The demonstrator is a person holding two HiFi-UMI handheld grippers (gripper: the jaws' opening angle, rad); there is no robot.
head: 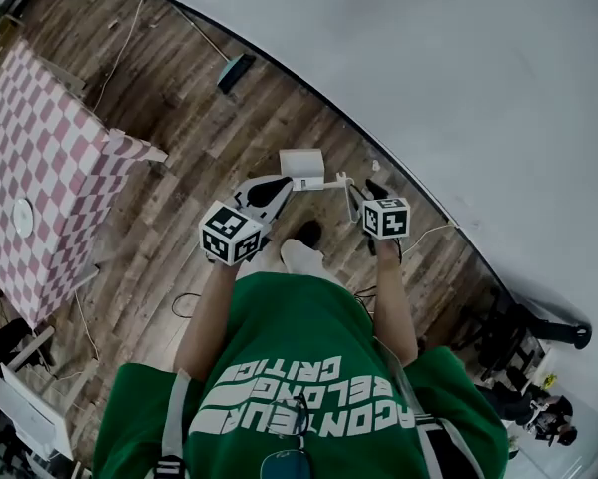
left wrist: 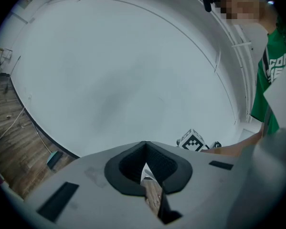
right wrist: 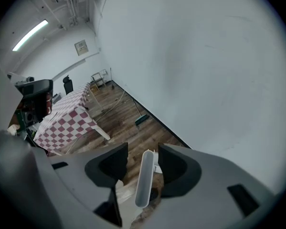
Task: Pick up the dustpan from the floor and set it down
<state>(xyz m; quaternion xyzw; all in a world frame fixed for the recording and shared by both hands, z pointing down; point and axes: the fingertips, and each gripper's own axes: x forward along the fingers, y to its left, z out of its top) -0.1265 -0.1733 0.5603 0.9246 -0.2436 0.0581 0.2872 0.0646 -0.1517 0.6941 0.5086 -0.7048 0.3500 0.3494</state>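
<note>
Light's flat and cool, mostly from a ceiling strip light [right wrist: 30,35] that blows out a little, and the big white wall [head: 428,68] reads dull grey with hardly any shadow. Both gripper views have heavy fisheye bend and black corners, and the shell of the right gripper [right wrist: 143,165] looks soft up close.

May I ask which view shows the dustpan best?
The head view shows the dustpan, pan and handle. The right gripper view shows only its handle between open jaws; the left gripper view, perhaps a sliver.
</note>
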